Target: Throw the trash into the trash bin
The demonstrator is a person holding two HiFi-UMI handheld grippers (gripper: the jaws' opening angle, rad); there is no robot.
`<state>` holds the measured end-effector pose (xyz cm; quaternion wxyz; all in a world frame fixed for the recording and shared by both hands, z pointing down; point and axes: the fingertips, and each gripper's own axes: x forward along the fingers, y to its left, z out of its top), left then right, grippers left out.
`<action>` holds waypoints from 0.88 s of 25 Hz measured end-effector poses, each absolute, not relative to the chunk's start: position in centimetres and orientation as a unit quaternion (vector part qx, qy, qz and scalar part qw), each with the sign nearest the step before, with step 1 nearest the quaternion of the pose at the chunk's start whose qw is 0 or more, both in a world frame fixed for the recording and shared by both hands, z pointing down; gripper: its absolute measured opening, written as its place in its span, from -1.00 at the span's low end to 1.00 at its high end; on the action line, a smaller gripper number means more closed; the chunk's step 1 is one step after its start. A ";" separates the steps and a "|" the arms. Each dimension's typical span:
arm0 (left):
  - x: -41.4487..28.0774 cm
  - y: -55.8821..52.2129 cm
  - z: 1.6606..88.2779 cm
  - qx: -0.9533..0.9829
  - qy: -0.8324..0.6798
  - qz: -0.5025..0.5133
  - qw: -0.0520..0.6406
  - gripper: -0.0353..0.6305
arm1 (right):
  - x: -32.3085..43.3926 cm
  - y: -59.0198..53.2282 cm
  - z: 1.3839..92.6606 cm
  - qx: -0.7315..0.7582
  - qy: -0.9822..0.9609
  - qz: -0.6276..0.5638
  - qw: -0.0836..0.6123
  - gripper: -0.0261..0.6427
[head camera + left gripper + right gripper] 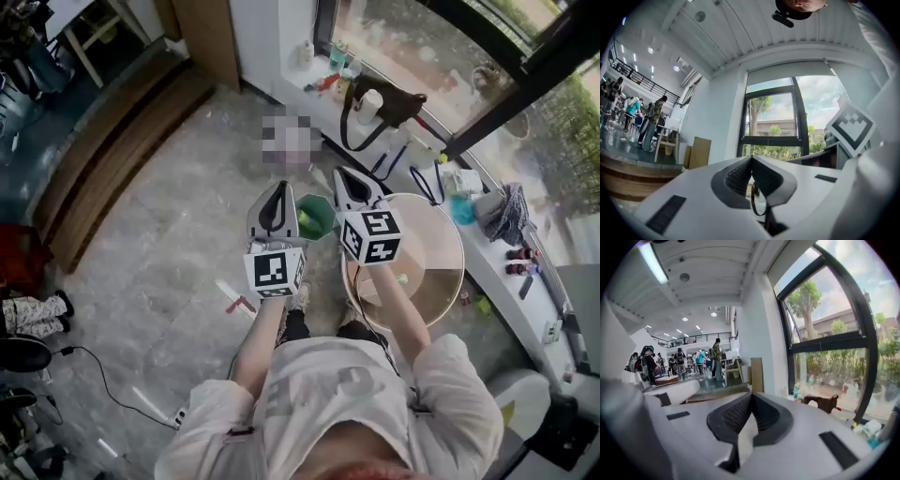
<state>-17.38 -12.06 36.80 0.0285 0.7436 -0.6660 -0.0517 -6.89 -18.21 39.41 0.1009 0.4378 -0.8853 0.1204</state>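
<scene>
Held level, high above the floor (178, 234): left claw (751, 158) pinched shut, right claw (751, 394) likewise, nothing evident in either. Between them from above, green trash bin (319, 214) beside round glass bench (441, 253); probably clear of it because emptied.

Big black-framed window (820, 338), trees outside. Below it: white sill (487, 267) w/ black bag (386, 101); round glass table (441, 246) just beside. Grey stone floor (169, 244) in front; wooden steps (112, 159) well apart from window. White ribbed ceiling (740, 33) above, strip light (654, 263) on.
</scene>
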 end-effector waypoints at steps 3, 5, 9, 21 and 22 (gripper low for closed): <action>-15.6 -10.9 32.4 0.756 -0.652 -0.065 -0.004 -0.86 | -4.7 -15.1 33.2 0.457 -0.886 0.078 0.025 -0.88; -14.6 -10.1 29.9 0.760 -0.645 -0.074 -0.025 -0.86 | -3.0 -13.2 29.8 0.468 -0.881 0.058 -0.027 -0.88; -12.0 -8.9 27.2 0.770 -0.631 -0.078 -0.057 -0.86 | -0.3 -10.4 26.6 0.480 -0.874 0.024 -0.076 -0.88; -7.2 -8.7 23.9 0.778 -0.614 -0.092 -0.092 -0.86 | 3.2 -9.8 24.8 0.470 -0.878 0.011 -0.094 -0.88; -7.0 -8.7 23.8 0.778 -0.614 -0.090 -0.094 -0.86 | 3.4 -9.8 24.8 0.468 -0.878 0.016 -0.097 -0.88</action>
